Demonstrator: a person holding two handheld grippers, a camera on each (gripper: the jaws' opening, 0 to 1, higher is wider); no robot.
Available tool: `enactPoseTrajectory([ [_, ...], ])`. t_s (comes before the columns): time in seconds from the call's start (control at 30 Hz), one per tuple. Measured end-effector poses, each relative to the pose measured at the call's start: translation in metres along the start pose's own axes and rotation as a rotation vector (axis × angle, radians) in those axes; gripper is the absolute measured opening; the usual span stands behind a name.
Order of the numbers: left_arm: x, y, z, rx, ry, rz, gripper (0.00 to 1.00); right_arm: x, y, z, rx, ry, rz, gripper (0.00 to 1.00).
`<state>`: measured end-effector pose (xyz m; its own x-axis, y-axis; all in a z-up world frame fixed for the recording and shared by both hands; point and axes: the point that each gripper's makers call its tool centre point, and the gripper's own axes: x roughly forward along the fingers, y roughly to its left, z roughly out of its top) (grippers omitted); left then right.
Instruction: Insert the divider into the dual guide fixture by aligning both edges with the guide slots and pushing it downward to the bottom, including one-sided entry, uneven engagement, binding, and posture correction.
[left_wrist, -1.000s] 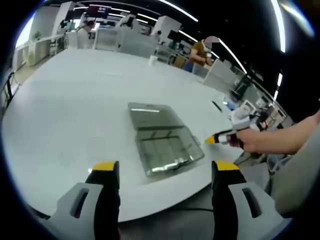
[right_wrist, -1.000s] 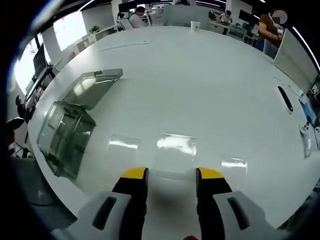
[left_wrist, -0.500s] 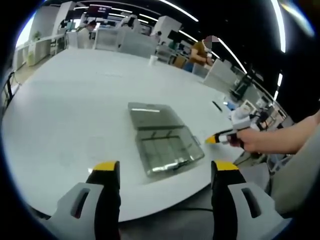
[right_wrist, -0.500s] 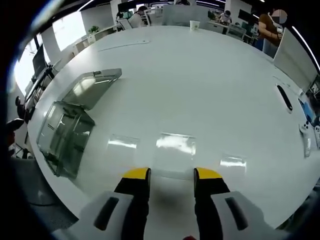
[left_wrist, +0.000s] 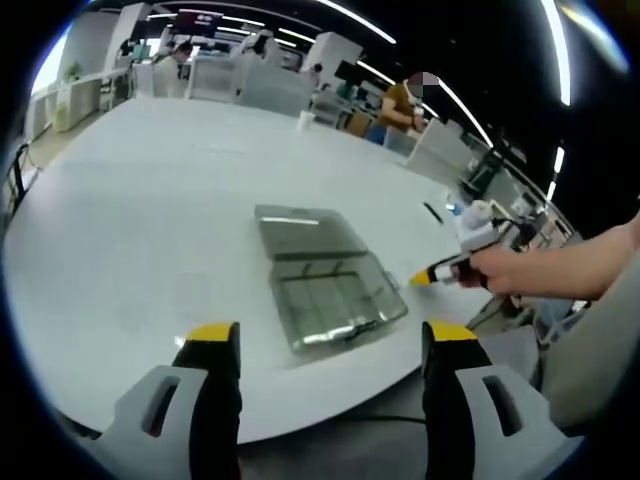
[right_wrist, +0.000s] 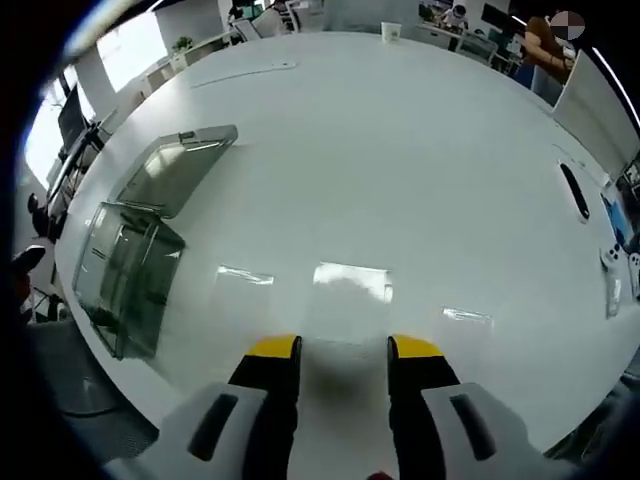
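**A:** Jaws first: how is each tool standing?

**B:** In the left gripper view, the left gripper is hovering at the near table edge with its yellow-tipped jaws wide apart and holding nothing. It is likely waiting there to steady the box. In the right gripper view, the right gripper is pointing down at the table with its jaws apart and a narrower gap between them. Nothing is clamped in that gap.

**A:** And the task's piece?

**B:** The clear flat rectangular plastic divider is lying on the white round table, just ahead of the right jaw tips. It is well apart from the fixture. Its edges are hard to trace, since only glare is marking them. The tool appears to be lining up for a pick, so insertion is not yet begun.

**A:** Where is the fixture sitting?

**B:** The transparent rectangular guide box is resting near the table edge, beyond the left jaws. Its clear hinged lid is folded back flat, leaving the top free for downward entry. The guide slots are too faint to make out. To its right, a hand is holding the right gripper beside the box.

**A:** Farther off?

**B:** A slim black object is lying near the far edge, with office desks standing beyond.
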<state>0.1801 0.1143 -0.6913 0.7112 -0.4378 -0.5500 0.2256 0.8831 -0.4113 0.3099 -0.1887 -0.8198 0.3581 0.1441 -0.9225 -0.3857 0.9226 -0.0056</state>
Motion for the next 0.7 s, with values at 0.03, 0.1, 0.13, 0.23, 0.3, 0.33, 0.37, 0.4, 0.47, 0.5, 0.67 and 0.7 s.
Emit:
enactPoseTrajectory([
  [0.03,0.0000,0.0000,0.0001,0.000,-0.001,0.000,0.71,0.0001,0.0001,-0.0001,0.000,0.010,0.000,0.31],
  [0.1,-0.0003,-0.0001,0.0006,-0.001,-0.003,0.000,0.71,0.0008,-0.0004,0.0000,-0.001,0.023,0.001,0.31],
  [0.13,-0.0004,-0.0001,0.0008,-0.001,-0.004,0.000,0.71,0.0016,-0.0011,0.0002,0.000,0.033,0.002,0.31],
  [0.23,-0.0007,-0.0002,0.0009,0.001,-0.003,-0.001,0.71,0.0028,-0.0017,0.0002,-0.005,0.061,0.004,0.31],
  [0.3,-0.0007,-0.0002,0.0014,0.003,-0.005,-0.001,0.71,0.0034,-0.0020,0.0004,-0.007,0.086,0.007,0.31],
  [0.33,-0.0007,-0.0003,0.0019,0.003,-0.006,-0.001,0.71,0.0041,-0.0022,0.0006,-0.014,0.100,0.008,0.31],
  [0.37,-0.0007,-0.0005,0.0022,0.003,-0.007,-0.001,0.71,0.0048,-0.0025,0.0008,-0.016,0.109,0.009,0.31],
  [0.4,-0.0006,-0.0008,0.0025,0.004,-0.007,-0.002,0.71,0.0058,-0.0033,0.0012,-0.017,0.120,0.011,0.31],
  [0.47,-0.0003,-0.0011,0.0027,0.006,-0.006,-0.003,0.71,0.0071,-0.0040,0.0014,-0.024,0.141,0.014,0.31],
  [0.5,-0.0003,-0.0012,0.0028,0.006,-0.006,-0.003,0.71,0.0071,-0.0038,0.0013,-0.027,0.148,0.014,0.31],
  [0.67,0.0003,-0.0018,0.0033,0.007,-0.008,-0.005,0.71,0.0060,-0.0031,0.0006,-0.037,0.184,0.021,0.31],
  [0.7,0.0002,-0.0019,0.0033,0.008,-0.008,-0.005,0.71,0.0054,-0.0025,0.0003,-0.043,0.193,0.021,0.31],
])
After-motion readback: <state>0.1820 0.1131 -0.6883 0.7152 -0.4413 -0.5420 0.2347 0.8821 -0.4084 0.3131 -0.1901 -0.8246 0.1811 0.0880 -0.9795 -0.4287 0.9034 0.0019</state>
